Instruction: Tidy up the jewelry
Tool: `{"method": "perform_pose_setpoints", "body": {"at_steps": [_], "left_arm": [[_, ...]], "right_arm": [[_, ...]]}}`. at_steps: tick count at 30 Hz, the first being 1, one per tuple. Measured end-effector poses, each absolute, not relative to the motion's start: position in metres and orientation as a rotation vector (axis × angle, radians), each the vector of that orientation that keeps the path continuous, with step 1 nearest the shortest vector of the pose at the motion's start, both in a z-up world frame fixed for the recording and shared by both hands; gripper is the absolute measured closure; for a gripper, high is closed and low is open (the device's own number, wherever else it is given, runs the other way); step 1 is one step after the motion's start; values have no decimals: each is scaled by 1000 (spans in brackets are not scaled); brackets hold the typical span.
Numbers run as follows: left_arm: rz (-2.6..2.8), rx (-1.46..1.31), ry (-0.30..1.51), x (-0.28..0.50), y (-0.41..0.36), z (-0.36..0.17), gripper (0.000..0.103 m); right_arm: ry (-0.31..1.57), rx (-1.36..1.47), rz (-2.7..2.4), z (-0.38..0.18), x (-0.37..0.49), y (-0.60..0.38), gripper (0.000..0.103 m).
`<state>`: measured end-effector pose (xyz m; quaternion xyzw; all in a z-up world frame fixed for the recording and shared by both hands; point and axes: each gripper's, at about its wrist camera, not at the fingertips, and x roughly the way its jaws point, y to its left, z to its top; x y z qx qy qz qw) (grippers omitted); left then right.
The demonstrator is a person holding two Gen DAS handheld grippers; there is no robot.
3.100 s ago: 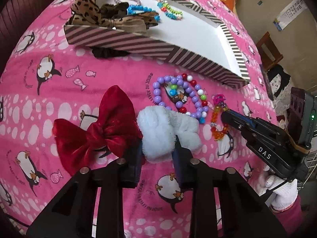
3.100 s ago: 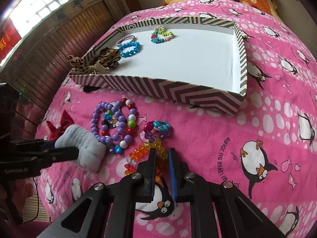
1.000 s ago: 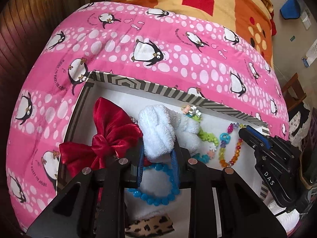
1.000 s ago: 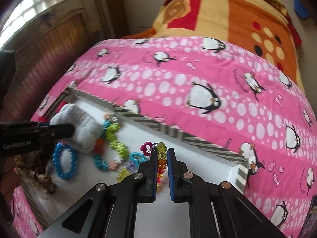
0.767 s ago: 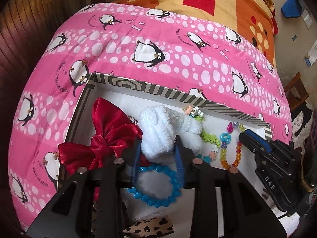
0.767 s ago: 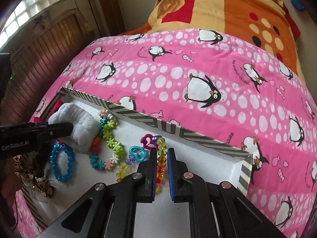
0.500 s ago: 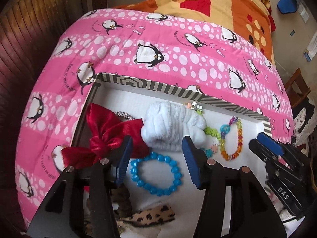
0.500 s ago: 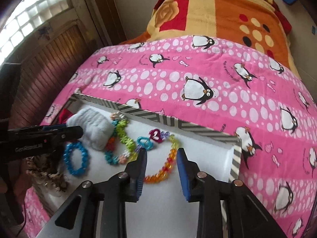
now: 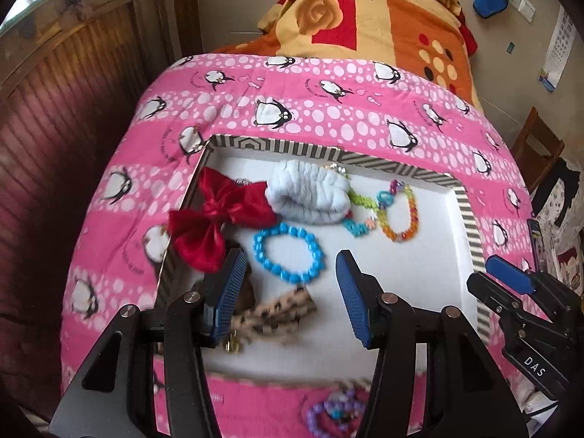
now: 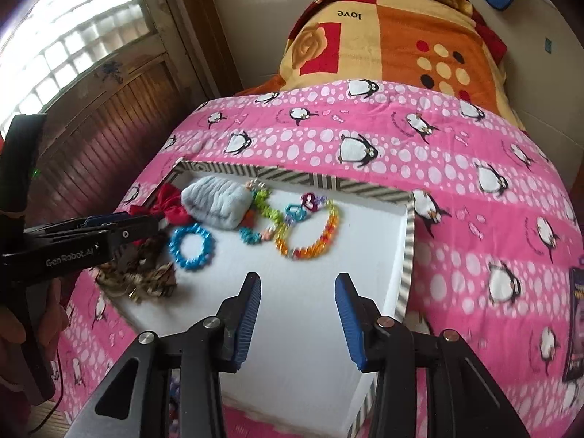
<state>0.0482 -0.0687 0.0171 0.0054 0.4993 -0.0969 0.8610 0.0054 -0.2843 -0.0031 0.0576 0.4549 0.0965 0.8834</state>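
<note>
A white tray with a striped rim [image 9: 463,204] [image 10: 407,241] lies on the pink penguin bedspread. In it lie a red bow [image 9: 215,219] [image 10: 169,204], a fluffy white scrunchie [image 9: 310,197] [image 10: 217,200], a blue bead bracelet [image 9: 288,252] [image 10: 191,244], a green and teal bracelet [image 9: 359,206] [image 10: 264,211], an orange bead bracelet [image 9: 401,215] [image 10: 310,237] and a leopard bow [image 9: 273,310] [image 10: 142,273]. My left gripper [image 9: 288,292] is open and empty above the tray's near part. My right gripper [image 10: 297,314] is open and empty over the tray's bare white floor.
A purple bead bracelet [image 9: 328,412] lies on the bedspread in front of the tray. An orange and yellow blanket [image 10: 394,33] is piled at the head of the bed. Wooden panelling [image 9: 54,109] stands on the left. A chair [image 9: 536,146] stands on the right.
Both grippers opened and pulled back. The left one let go of the white scrunchie and the right one let go of the orange bead bracelet; both now lie in the tray.
</note>
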Motion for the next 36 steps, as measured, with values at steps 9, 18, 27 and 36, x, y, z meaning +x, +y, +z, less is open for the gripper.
{"method": "perform_pose_setpoints", "body": {"at_steps": [9,18,27,36], "left_arm": [[-201,45,1012,-6,-54,24,51],[-191,-16,1053,-43,-28,13,50],[-208,-85,1119,-69,1,-3,37],[-201,-115,1171,-92,30,-23,37]], "right_arm": [[956,172,180,1,-44,-283,63],[959,161,168,4,-89,-275,62],[1038,146,168,-19,-129,-270,61],[1100,152,166,-46,-158,-272,61]]}}
